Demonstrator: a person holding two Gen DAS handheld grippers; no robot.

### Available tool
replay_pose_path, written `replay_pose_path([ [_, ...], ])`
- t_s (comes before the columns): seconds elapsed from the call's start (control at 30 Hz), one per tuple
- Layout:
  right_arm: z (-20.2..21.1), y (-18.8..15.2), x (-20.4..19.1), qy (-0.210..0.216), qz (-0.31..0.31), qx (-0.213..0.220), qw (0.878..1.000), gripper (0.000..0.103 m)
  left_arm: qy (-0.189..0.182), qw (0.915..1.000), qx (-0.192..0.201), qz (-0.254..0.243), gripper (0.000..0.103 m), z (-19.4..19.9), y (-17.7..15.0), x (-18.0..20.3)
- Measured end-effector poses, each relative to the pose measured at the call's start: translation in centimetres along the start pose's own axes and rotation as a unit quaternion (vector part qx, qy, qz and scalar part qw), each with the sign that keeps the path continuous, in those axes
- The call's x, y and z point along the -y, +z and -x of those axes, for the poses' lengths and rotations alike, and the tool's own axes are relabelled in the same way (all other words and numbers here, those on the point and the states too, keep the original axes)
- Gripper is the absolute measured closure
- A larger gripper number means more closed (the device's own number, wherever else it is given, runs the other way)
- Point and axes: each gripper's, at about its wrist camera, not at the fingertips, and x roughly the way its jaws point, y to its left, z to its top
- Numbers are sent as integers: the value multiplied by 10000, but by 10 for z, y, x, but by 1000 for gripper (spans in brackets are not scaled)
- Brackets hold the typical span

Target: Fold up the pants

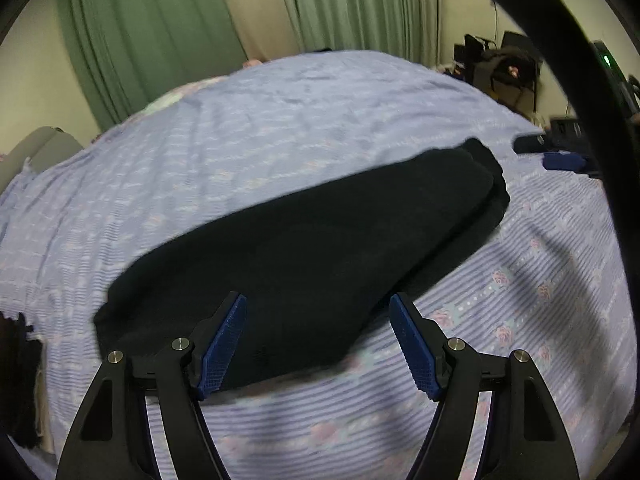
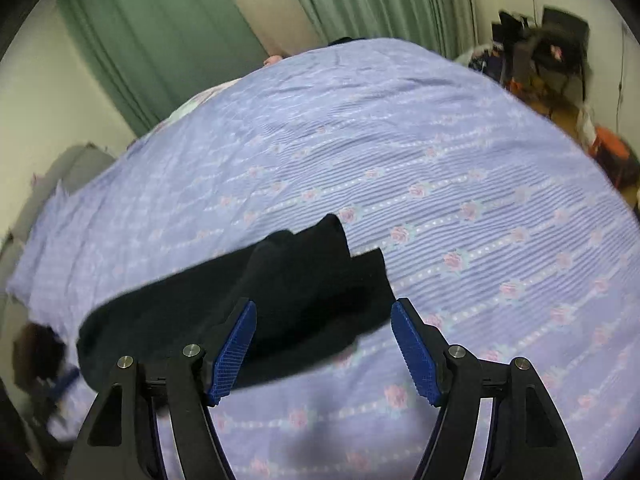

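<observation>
Black pants (image 1: 304, 248) lie folded lengthwise on a lilac flowered bedspread (image 1: 248, 136), running from lower left to upper right. My left gripper (image 1: 318, 340) is open and empty, just above the near end of the pants. In the right wrist view the pants (image 2: 280, 292) end in a bunched, layered edge. My right gripper (image 2: 324, 344) is open and empty, hovering over that end. The right gripper also shows in the left wrist view as a blue pad (image 1: 564, 160) at the far right.
Green curtains (image 1: 132, 40) hang behind the bed. A grey chair (image 1: 44, 152) stands at the left. Dark bags and clutter (image 2: 552, 60) sit at the far right beyond the bed. The bedspread (image 2: 480, 200) stretches wide to the right of the pants.
</observation>
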Motion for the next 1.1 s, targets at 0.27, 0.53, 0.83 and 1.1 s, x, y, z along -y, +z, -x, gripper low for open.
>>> replay_pose_path([
  [0.27,-72,7,20,589,-1094,-588,9905,43,37,9998,-159,133,30,-23,7,11],
  [0.53,-49,-4,6,529,-480,-458,9964,91,191,9987,-244,399,30,-38,14,0],
  [0.83,-79,-13,21,-120,-397,-922,9949,78,155,9940,-734,801,30,-67,5,-9],
  [1.1,-25,-33,28,131,-747,-50,9971,20,227,9943,-336,981,31,-41,10,-15],
])
